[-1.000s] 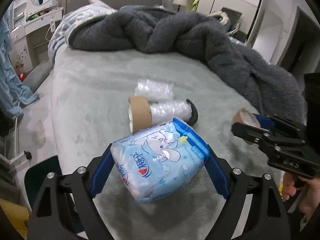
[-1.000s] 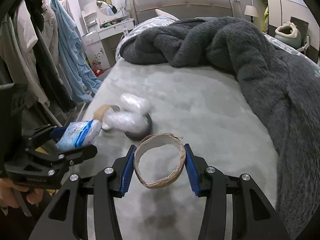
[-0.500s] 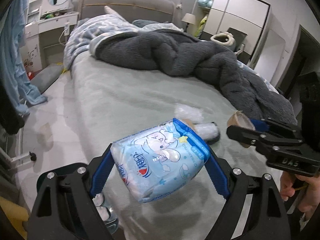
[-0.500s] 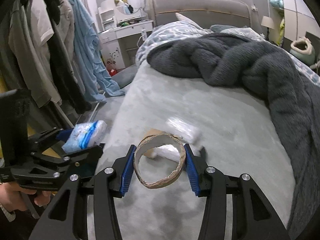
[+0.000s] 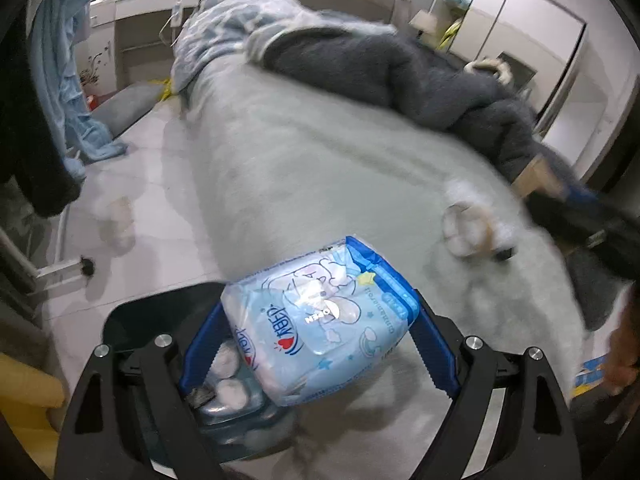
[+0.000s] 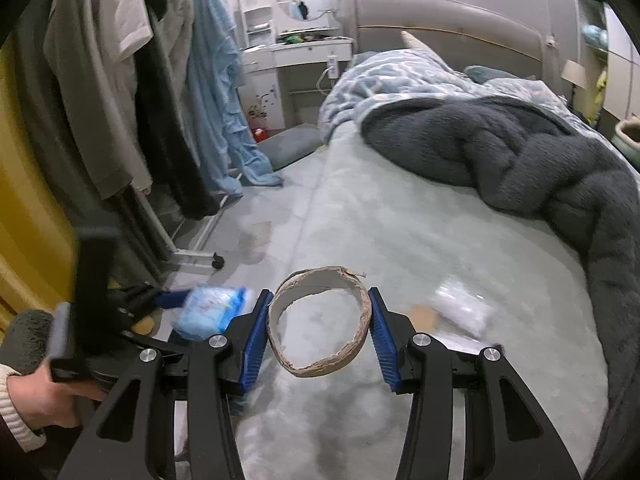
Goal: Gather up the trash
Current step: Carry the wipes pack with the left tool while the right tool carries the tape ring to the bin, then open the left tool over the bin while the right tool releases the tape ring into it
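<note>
Left tongs (image 5: 320, 328) are clamped wide around a blue wet-wipe pack (image 5: 320, 320), low in the centre of the left wrist view. Right tongs (image 6: 320, 328) pinch a cardboard tape ring (image 6: 320, 320) by its two sides, at the lower centre of the right wrist view. Both loads ride clear of the bed.

Looks like the carry step, both pieces heading for disposal. Under the pack, at the lower left of the frame, sits a black trash bin (image 5: 132, 316) with pale scraps already inside. The next move, I'd say, calls for centring the pack over that opening and letting the blades spread, then bringing the ring across to the same spot.

More trash waits on the grey-green bed (image 5: 320, 184): a crumpled clear plastic bundle with a cardboard roll (image 5: 468, 228), blurred, at the right of the left view.

Further back, a dark grey fleece blanket (image 6: 520, 160) is heaped across the bed, a patterned blue quilt (image 6: 400, 76) behind it. At the left, clothes (image 6: 120, 80) hang on a rack; a white dressing desk (image 6: 300, 52) with a round mirror stands against the far wall.
</note>
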The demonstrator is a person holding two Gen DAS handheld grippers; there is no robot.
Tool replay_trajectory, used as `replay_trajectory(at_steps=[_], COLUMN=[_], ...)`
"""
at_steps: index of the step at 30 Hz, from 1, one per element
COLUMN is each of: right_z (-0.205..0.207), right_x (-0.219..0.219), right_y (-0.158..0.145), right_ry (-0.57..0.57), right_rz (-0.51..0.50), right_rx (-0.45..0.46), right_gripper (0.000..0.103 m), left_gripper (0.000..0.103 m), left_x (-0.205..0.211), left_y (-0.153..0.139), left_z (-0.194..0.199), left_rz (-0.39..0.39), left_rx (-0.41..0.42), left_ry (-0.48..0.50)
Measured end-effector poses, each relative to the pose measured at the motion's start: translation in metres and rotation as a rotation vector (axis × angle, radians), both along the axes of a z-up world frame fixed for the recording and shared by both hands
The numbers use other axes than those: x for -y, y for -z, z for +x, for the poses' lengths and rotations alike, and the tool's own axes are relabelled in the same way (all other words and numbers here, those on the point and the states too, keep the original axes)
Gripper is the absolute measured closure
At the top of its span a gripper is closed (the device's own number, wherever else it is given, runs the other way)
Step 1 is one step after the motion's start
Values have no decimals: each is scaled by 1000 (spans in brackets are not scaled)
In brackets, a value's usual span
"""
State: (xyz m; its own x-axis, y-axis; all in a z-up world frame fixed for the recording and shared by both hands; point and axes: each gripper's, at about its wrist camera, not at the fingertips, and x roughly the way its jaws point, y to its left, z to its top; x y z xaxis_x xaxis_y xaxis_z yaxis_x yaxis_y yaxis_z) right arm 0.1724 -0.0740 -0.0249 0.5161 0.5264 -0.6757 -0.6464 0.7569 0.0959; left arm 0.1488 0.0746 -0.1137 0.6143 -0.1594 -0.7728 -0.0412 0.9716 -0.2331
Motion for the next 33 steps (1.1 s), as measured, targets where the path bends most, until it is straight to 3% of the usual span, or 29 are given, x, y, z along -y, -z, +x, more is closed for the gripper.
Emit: replay_trajectory(at_steps=[6,17,24,28,33], right_z=[-7,-2,-1,-1,-3], right_x=[-43,-97,-126,-137,-149], right_y=[9,58,74,87,111], right_ry=[-55,-103,-137,-149,-155], right_rz=[-22,-62,-106,-134,-174], right_rx=[-24,-173,-199,-222,-257], right_gripper=[55,55,55,55,55], left_gripper=[16,16,12,7,6], left_x=[-31,-82,-111,-124,-140], left_y=[38,72,93,97,85], left_z=[-1,-17,-29,-36,-43], left_rz=[-25,-82,-154,-173,-165], left_rx=[-140,-278,-370,-390,-347], left_ry=[-46,-116,-154,-176,-213])
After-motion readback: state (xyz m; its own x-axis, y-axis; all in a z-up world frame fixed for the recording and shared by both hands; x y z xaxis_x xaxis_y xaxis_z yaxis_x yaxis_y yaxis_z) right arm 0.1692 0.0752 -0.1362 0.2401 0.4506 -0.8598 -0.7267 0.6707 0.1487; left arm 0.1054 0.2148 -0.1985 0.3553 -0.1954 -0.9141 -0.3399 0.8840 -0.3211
